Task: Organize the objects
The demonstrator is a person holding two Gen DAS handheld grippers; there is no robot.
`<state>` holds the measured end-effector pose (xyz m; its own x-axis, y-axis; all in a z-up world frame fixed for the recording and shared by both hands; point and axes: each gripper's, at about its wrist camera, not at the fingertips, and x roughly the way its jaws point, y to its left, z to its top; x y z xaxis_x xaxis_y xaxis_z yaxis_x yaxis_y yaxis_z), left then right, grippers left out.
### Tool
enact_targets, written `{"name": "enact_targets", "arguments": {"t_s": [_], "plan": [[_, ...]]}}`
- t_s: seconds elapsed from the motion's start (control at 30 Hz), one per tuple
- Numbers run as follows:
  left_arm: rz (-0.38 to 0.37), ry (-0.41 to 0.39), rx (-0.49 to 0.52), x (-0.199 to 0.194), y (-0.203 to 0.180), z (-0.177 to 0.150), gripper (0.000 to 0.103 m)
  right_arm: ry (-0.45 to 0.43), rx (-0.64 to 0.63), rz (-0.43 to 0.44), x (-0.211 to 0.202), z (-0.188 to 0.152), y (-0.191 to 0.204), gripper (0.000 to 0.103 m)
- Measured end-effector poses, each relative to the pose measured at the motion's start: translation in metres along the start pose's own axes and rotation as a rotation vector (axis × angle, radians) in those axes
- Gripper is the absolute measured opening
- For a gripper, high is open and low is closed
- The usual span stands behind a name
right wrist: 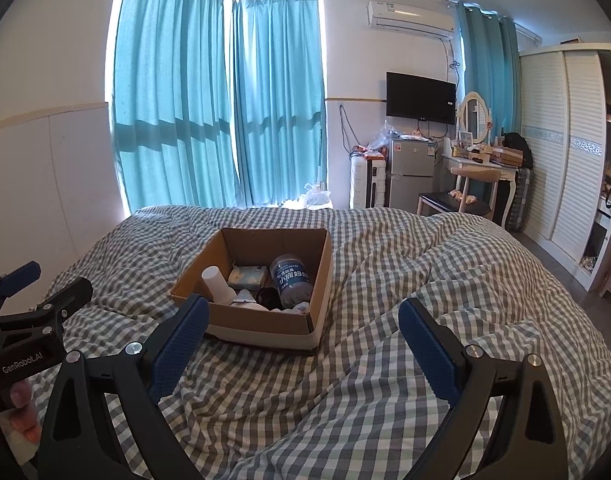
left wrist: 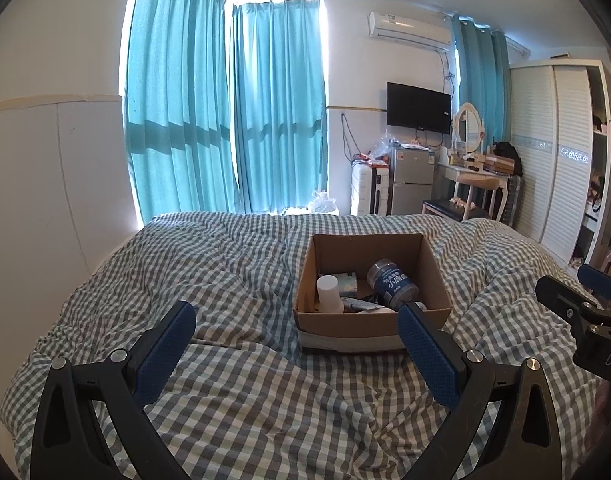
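Both grippers, left (left wrist: 297,350) and right (right wrist: 303,342), hang spread and empty above the checked quilt (left wrist: 233,412), the cardboard box (left wrist: 345,326) looks filled, so tidying seems finished unless another item needs reaching.

You look out over a bed spread with a rumpled grey-and-white gingham duvet (left wrist: 233,280). Behind it, teal curtains (left wrist: 225,108) hang closed across the bright windows. High on the white wall sits an air conditioner (left wrist: 409,29), and below it a black wall-mounted television (left wrist: 418,108). Under the television you see a small silver fridge (left wrist: 411,176) beside a white suitcase (left wrist: 365,191). To the right stands a white dressing table with an oval mirror (left wrist: 470,122), then a white louvred wardrobe (left wrist: 553,152).
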<state>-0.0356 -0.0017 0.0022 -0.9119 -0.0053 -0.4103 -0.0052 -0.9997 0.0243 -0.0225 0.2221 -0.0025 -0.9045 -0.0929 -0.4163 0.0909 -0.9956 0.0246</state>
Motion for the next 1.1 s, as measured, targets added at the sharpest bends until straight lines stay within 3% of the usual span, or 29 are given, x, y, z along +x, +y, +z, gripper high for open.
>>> {"name": "enact_targets", "arguments": {"t_s": [1.1], "plan": [[0.011,0.019,-0.002,-0.0018,0.0032,0.0063,0.103,0.014,0.030,0.009,-0.0009,0.0068,-0.0050,0.096]]}}
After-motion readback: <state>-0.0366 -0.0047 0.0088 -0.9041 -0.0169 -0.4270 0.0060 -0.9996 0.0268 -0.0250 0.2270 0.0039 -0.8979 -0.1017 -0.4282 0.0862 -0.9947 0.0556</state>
